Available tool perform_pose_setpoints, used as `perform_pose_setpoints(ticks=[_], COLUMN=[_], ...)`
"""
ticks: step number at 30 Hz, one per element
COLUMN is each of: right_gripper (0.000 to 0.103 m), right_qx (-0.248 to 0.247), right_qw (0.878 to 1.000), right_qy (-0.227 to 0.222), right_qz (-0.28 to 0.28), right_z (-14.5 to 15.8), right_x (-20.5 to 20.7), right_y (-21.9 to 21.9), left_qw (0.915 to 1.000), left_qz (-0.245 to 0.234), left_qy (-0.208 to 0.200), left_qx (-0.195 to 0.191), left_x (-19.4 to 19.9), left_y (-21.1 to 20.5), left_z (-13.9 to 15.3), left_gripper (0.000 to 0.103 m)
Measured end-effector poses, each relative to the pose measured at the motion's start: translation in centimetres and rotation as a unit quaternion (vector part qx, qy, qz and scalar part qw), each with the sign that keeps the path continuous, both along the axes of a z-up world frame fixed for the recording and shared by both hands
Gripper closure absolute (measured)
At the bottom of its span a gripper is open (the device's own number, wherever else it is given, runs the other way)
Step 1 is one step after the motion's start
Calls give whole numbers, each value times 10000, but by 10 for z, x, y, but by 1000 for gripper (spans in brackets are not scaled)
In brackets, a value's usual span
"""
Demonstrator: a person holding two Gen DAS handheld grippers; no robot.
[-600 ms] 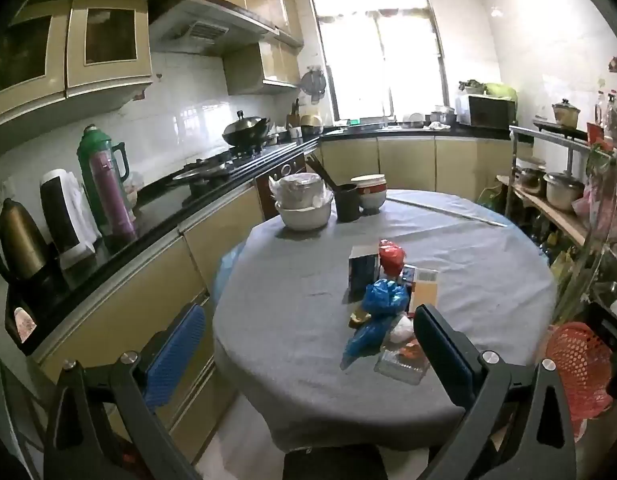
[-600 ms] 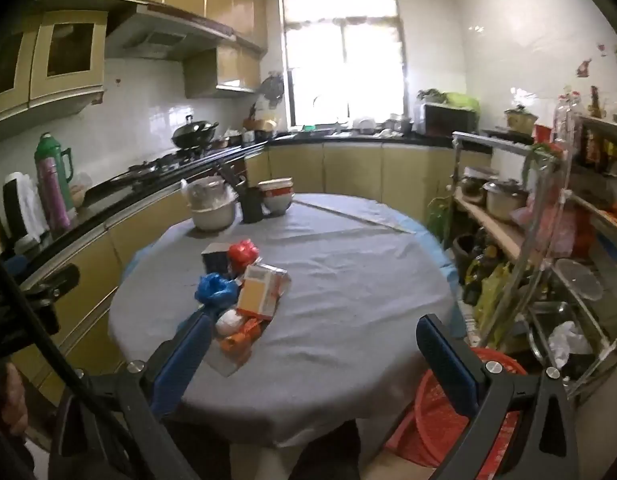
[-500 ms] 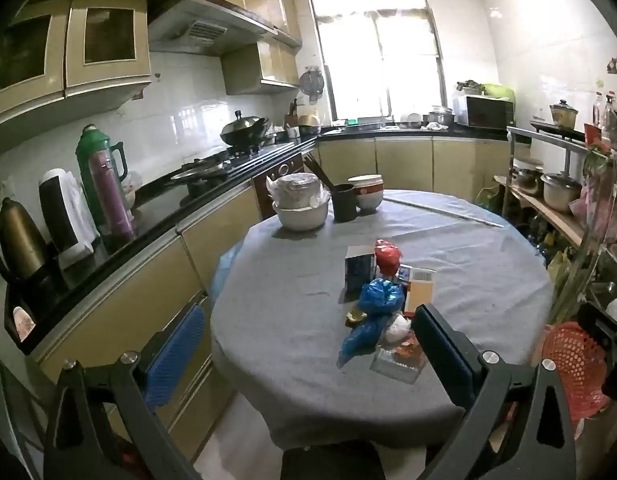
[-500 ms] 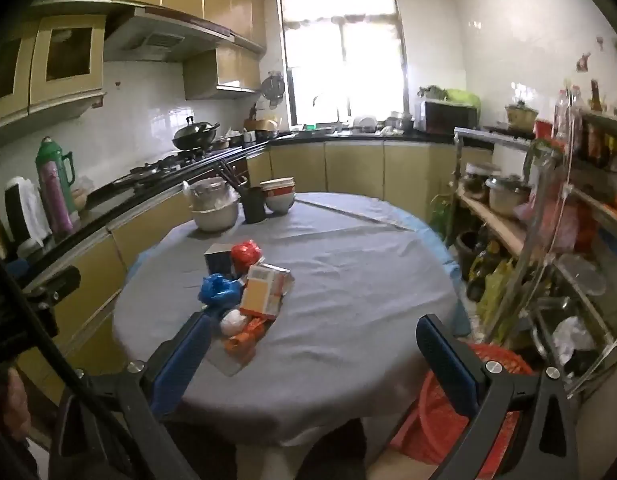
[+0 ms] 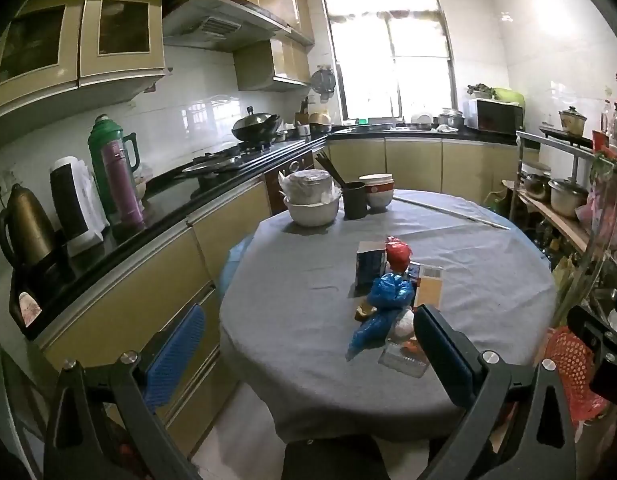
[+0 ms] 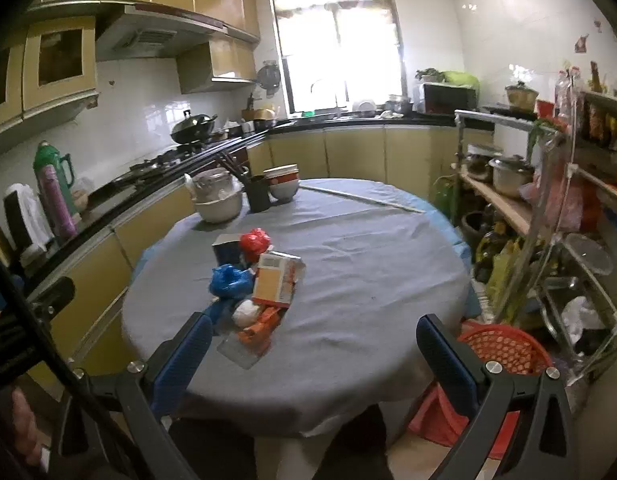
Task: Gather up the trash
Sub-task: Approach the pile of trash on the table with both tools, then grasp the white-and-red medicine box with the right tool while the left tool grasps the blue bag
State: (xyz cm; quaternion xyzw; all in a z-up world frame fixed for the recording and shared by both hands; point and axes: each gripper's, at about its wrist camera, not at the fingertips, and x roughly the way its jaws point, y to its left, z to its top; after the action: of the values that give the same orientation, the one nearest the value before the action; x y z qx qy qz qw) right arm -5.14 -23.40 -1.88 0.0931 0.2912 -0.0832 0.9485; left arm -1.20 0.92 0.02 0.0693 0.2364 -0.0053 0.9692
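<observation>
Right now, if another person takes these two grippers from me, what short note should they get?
Left gripper: open, empty, short of the table.
Right gripper: open, empty, also at the near edge.
Trash pile in the middle of the table: blue bag, red bag, orange carton, blue box, white ball, clear tray.
Red basket stands on the floor, right of the table.
Done: nothing collected yet.
Left: pick up every piece; the basket looks like the likely bin.
</observation>
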Motion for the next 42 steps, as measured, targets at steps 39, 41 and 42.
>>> perform_pose_setpoints(ticks=[39,41,42], right_gripper=[0,0,0], right_qx=[23,124,179], right_qw=[9983,9971,9962], right_qy=[-270,-403,-448], right_qz=[520,639,730], right_z=[19,23,24], right_x=[24,26,28], right_y=[27,24,23], left_qw=[9975,9974,9974], left_qz=[588,578,566], left_qy=[176,217,243], left_qx=[-350,-370,-374], left_x=[8,10,11], left_y=[49,49,48], left_z=[-13,-14,-16], left_gripper=[0,0,0])
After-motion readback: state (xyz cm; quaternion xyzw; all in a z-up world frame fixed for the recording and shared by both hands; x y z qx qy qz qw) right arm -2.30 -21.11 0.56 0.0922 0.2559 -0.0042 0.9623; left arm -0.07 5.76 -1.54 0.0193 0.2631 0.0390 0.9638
